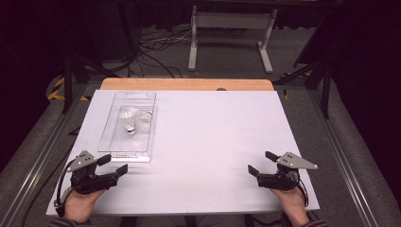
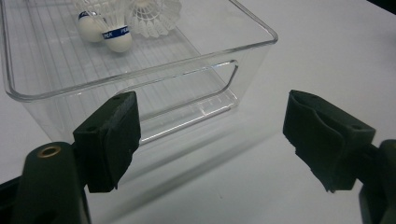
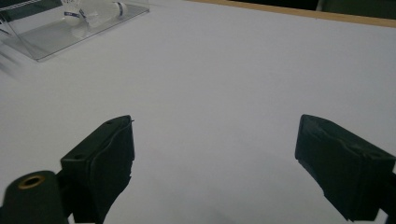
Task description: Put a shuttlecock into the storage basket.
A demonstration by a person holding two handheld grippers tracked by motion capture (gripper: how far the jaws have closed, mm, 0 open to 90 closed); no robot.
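Left gripper (image 1: 115, 163), jaws spread, sits just before the clear tray (image 1: 107, 137); right gripper (image 1: 261, 162) likewise spread.

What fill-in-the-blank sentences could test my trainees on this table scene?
1. The white feather shuttlecocks lie inside the clear plastic ____.
2. The left gripper has its jaws ____.
3. The right gripper holds ____.
4. The clear tray stands nearest the ____ gripper.

Missing words: tray; open; nothing; left

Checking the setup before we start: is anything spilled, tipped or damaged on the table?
Nothing stands out. The clear tray sits flat on the table, with the shuttlecocks lying inside it. The left gripper and right gripper are open, apart from everything.
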